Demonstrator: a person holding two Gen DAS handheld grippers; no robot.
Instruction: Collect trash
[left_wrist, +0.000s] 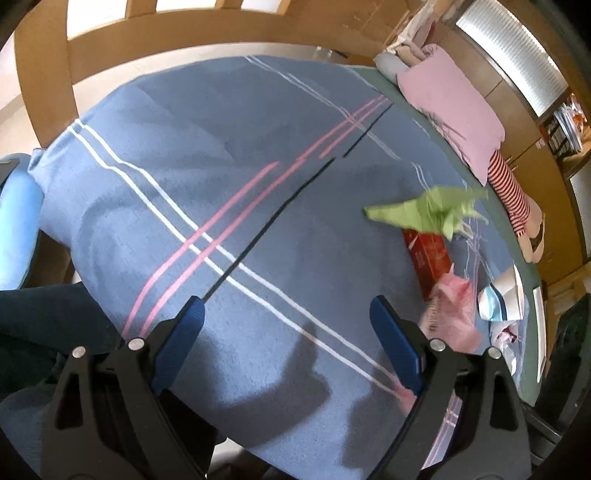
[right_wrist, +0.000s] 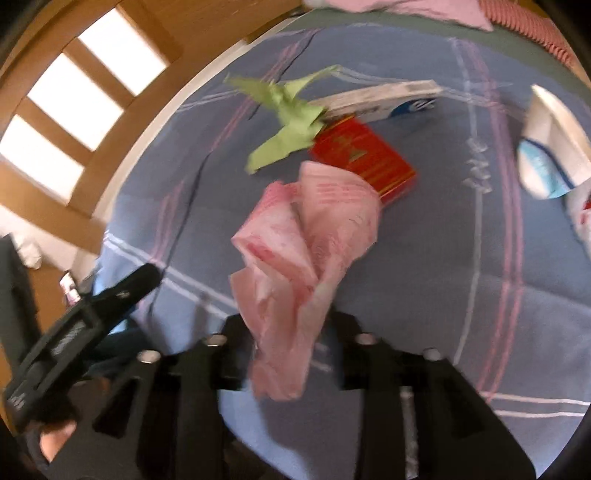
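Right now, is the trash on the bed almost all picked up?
Not yet. Nothing looks collected so far. The crumpled pink wrapper sits between the right gripper fingers, though a firm hold is unclear. The left gripper is open and empty. The green paper, red box and white-blue packet still lie on the blue blanket.

A crumpled pink plastic wrapper (right_wrist: 306, 266) hangs between the right gripper's (right_wrist: 288, 332) fingers, above the blue striped blanket (right_wrist: 424, 295). Behind it lies a flat red cardboard box (right_wrist: 365, 162). A bent green paper scrap (right_wrist: 284, 125) rests against that box's far left corner.
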